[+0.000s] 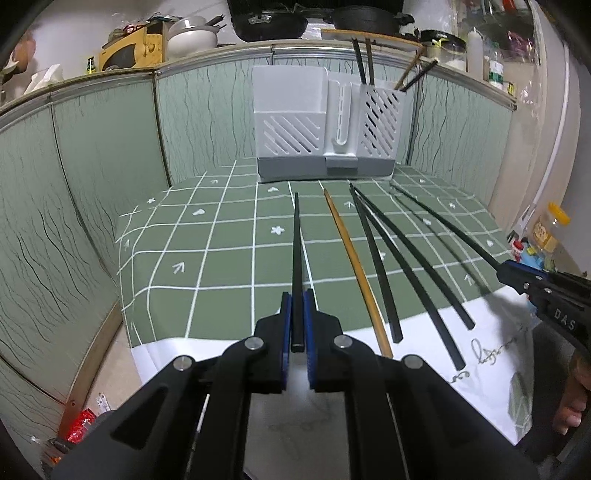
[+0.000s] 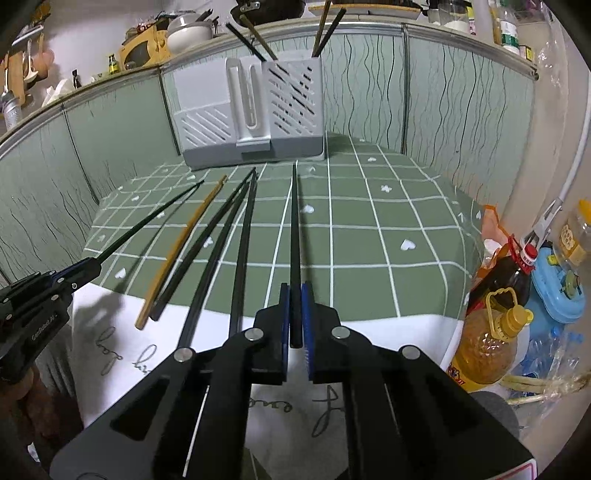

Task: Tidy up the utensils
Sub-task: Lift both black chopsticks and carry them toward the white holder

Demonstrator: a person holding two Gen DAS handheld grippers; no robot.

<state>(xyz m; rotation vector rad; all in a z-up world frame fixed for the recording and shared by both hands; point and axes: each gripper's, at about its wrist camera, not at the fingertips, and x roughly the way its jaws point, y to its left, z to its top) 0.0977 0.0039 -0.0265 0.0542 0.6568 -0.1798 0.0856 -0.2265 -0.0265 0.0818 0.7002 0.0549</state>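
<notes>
4 loose chopsticks (image 1: 384, 266) on tablecloth (image 1: 221, 258), utensil holder (image 1: 325, 125) behind

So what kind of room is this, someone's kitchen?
Probably a home kitchen: pots and pans crowd the ledge, cooking oil bottles stand beside the table, and a grey utensil holder holds chopsticks.

Worktop (image 1: 221, 236) under green cloth with white squares. Green wavy-line wall panels (image 1: 92, 155) behind. Shelf (image 1: 110, 74) above, full of pots. White floor (image 1: 122, 365) at left.
</notes>
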